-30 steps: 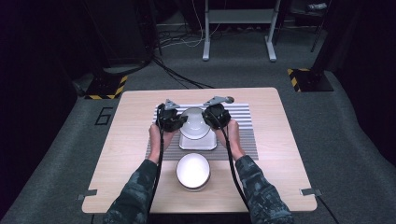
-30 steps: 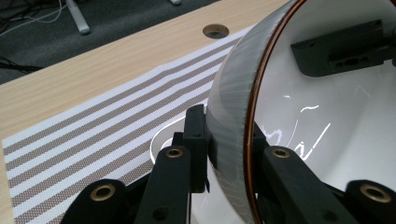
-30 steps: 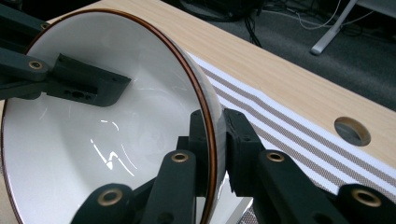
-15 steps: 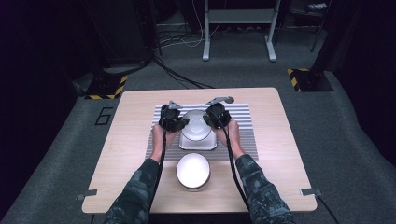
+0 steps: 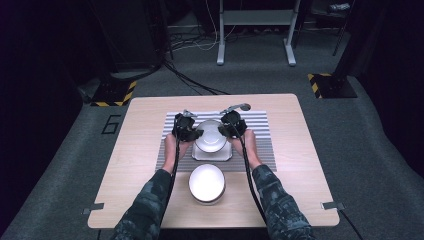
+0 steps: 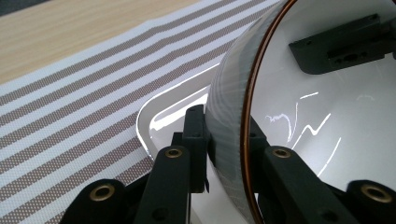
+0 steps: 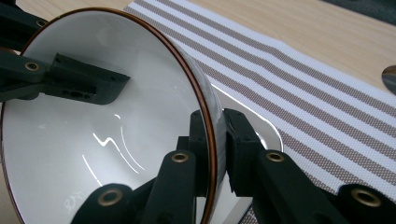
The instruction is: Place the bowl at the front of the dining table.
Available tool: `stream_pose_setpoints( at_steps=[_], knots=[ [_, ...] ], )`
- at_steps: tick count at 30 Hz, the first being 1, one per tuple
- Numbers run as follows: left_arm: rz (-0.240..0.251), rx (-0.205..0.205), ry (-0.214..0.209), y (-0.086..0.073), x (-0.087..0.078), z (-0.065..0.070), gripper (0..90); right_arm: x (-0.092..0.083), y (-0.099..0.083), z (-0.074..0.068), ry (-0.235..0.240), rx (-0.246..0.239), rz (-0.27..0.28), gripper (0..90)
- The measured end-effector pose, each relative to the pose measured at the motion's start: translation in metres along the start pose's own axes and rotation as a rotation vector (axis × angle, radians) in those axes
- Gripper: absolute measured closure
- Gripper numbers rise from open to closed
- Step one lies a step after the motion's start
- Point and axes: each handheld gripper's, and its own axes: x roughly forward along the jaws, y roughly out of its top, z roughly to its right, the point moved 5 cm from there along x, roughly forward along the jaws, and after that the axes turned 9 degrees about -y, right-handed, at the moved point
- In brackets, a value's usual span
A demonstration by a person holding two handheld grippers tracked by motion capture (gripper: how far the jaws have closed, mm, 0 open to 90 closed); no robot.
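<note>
Since the earlier frame we lifted the bowl slightly off its square plate; left gripper and right gripper each clamped its rim.

White bowl — brown-rimmed — above plate

Table carries a placemat at its centre, toward the far side. A square plate lies on the placemat's near middle. A bowl sits over the plate, between the two hand-held grippers: left hand-held gripper at the bowl's left rim, right hand-held gripper at its right rim, each with one jaw inside the rim and one outside. A spoon lies behind the bowl on the placemat's far edge. A second bowl stands on the table in front of the placemat, nearest the person.
</note>
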Motion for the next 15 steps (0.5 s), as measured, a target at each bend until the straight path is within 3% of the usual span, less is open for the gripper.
stream_pose_setpoints(
  at_steps=[6,15],
  knots=[
    [-0.036,-0.034,-0.020,-0.006,0.009,-0.005,78.1,0.011,-0.005,0.001,0.020,0.004,-0.047,82.4],
    [-0.059,-0.048,-0.032,-0.010,0.016,-0.006,78.0,0.018,-0.011,0.002,0.034,0.016,-0.076,82.4]
  ],
)
